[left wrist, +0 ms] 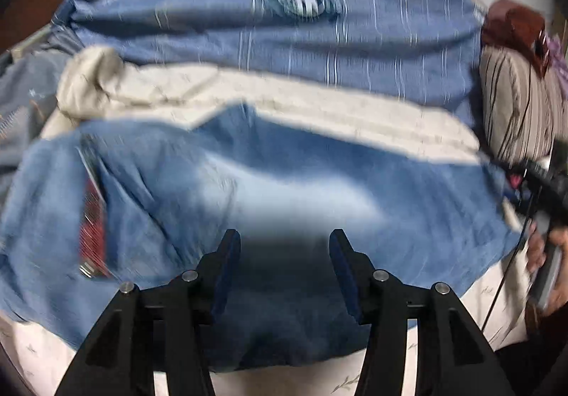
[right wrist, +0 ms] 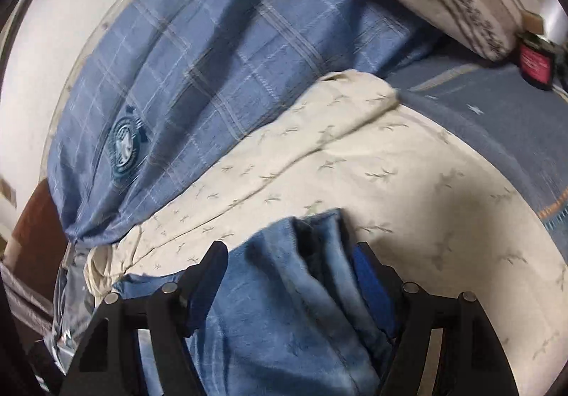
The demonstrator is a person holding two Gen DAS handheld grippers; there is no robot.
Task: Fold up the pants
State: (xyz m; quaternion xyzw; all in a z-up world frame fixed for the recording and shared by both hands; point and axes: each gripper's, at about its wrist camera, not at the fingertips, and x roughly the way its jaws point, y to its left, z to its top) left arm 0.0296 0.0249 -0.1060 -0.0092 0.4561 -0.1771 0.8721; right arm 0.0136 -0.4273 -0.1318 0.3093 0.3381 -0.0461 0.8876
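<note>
two grippers are over the bed, and the fold looks only partly done. going left to right in the left wrist view: a red plaid strip [left wrist: 93,218] shows on the left part of the blue pants [left wrist: 248,183], perhaps a lining or label; blur makes it hard to say. the pants lie spread across the cream sheet [left wrist: 319,112], broad and fairly flat, with creases near the left side. whether they are already doubled over once i cannot tell from this blurred picture. beyond them lies a blue plaid duvet [left wrist: 284,41], and a striped pillow [left wrist: 514,104] sits at the right edge.

the left gripper [left wrist: 284,254] hangs above the near middle of the pants with its jaws apart and nothing between them; the cloth lies below the fingers, not pinched. at the far right a hand [left wrist: 546,254] holds the other tool.

in the right wrist view, the right gripper [right wrist: 291,264] has its jaws apart too, with a bunched end of the pants [right wrist: 301,282] lying between them. the cloth comes close to the right pad, but neither pad seems to press it, so i judge it released.

as a judgement: one end looks freshly laid down, and smoothing plus at least one more fold is left.
</note>
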